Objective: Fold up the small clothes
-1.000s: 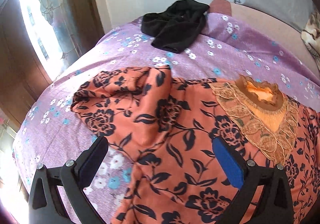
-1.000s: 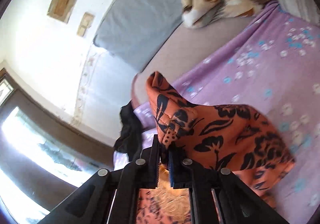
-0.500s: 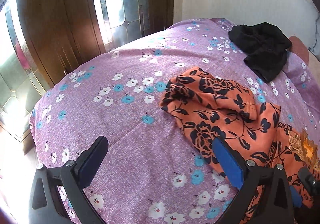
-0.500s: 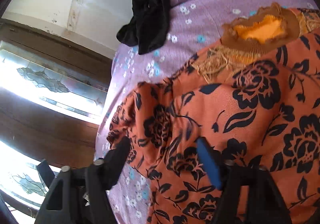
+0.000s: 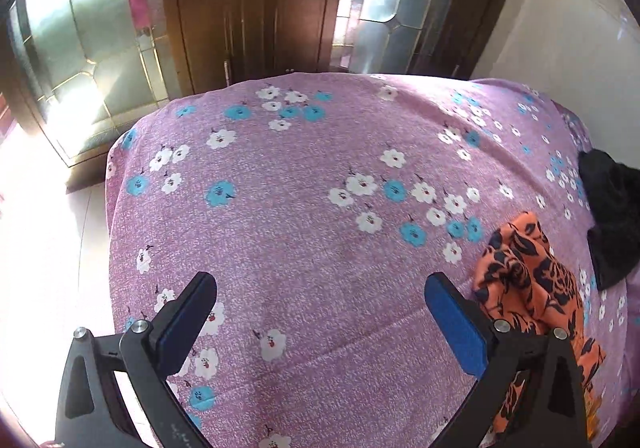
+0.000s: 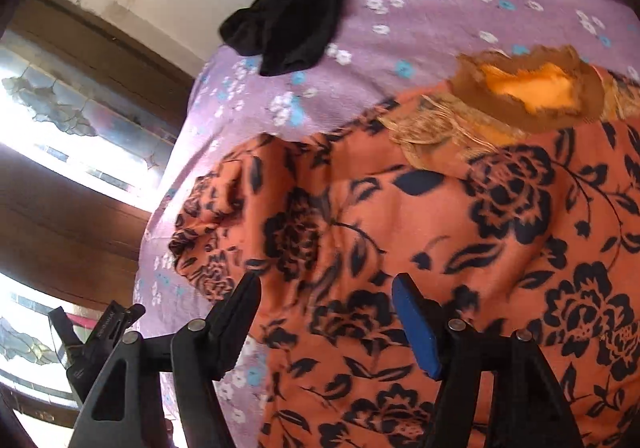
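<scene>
An orange top with a black flower print point(image 6: 400, 216) lies spread on the purple flowered bedsheet point(image 5: 304, 208), its embroidered neckline point(image 6: 528, 88) at the far right. A sleeve is laid over the body, bunched at the left. My right gripper point(image 6: 326, 282) hovers just over the top. Its jaws are closing, and the cloth lies under them, not pinched. My left gripper point(image 5: 319, 282) stands open over bare sheet. The bunched sleeve end point(image 5: 524, 272) is just outside its right finger.
A crumpled black garment point(image 6: 296, 4) lies farther up the bed, also at the right edge point(image 5: 612, 216). The bed's corner drops to a pale floor point(image 5: 48, 248). Dark wooden doors with glass panes point(image 5: 256, 0) stand beyond, and a white wall point(image 5: 560, 28) at right.
My right gripper held a sleeve up, then let it go and came down over the top. My left gripper swung left off the top to bare sheet, staying open.
</scene>
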Demonstrator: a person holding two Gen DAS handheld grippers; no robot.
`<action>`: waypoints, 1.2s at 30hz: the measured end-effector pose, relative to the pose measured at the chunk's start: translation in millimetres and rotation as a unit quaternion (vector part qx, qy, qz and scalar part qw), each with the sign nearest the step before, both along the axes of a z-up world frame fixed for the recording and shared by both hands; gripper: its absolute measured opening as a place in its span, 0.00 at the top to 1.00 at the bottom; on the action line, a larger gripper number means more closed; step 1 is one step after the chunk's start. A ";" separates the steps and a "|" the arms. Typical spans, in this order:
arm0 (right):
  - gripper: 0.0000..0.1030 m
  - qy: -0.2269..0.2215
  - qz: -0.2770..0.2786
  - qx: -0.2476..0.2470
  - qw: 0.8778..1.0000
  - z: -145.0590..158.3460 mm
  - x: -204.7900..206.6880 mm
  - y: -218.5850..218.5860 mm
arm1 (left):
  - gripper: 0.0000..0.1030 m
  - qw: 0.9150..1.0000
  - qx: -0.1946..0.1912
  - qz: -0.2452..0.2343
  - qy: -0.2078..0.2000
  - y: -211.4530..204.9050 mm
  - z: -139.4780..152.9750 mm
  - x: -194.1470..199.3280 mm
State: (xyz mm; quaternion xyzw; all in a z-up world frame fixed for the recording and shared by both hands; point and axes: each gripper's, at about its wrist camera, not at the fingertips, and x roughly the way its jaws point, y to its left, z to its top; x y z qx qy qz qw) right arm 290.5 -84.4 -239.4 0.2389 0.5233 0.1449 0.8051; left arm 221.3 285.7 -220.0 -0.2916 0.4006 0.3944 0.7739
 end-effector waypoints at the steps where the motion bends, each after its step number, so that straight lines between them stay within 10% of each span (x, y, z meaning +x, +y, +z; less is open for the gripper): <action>1: 0.31 -0.005 0.013 -0.003 1.000 5.8 4.5 13.7 | 0.00 1.000 -0.007 0.009 -0.004 5.3 -1.1 -1.9; 10: 0.37 -0.007 0.065 0.039 0.997 10.9 54.1 107.0 | 0.00 0.999 -0.043 0.032 0.003 25.2 -16.7 6.0; 20: 0.40 0.084 -0.086 0.105 0.987 -38.1 90.1 112.5 | 0.00 0.999 -0.049 0.001 0.000 8.8 -16.7 25.4; 32: 0.42 0.042 -0.172 0.196 0.965 -58.0 82.6 80.6 | 0.00 0.999 -0.038 -0.010 -0.001 1.9 -11.7 25.3; 36: 0.92 0.044 -0.144 0.182 0.972 -58.7 102.3 86.4 | 0.00 0.999 -0.039 -0.005 -0.004 1.8 -11.6 27.3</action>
